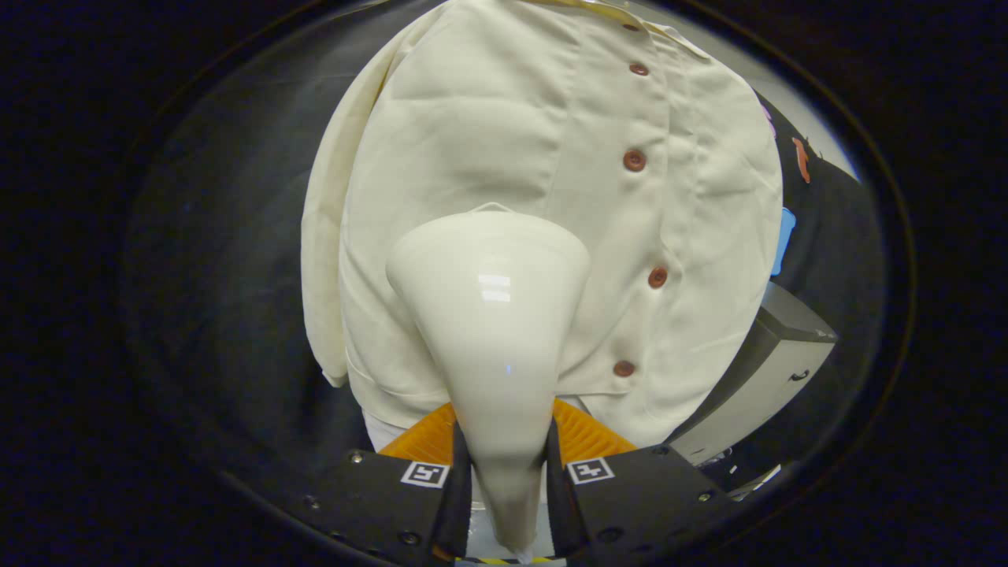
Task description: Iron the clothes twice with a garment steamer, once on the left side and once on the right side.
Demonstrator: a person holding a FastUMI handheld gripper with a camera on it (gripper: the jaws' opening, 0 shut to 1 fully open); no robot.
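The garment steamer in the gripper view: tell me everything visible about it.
The garment steamer is glossy cream-white, plastic by its look, with ceiling light reflected on its shell. It has a narrow neck that flares to a broad rounded head. The hand-held gripper is shut on the neck, both black fingers pressing its sides. The head points forward at the cream shirt, on the panel beside the row of brown buttons, low on the garment. Whether it touches the fabric cannot be told.

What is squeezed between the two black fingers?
In the gripper view, the gripper is shut on the white garment steamer; its wide head points at the cream button shirt just beyond.
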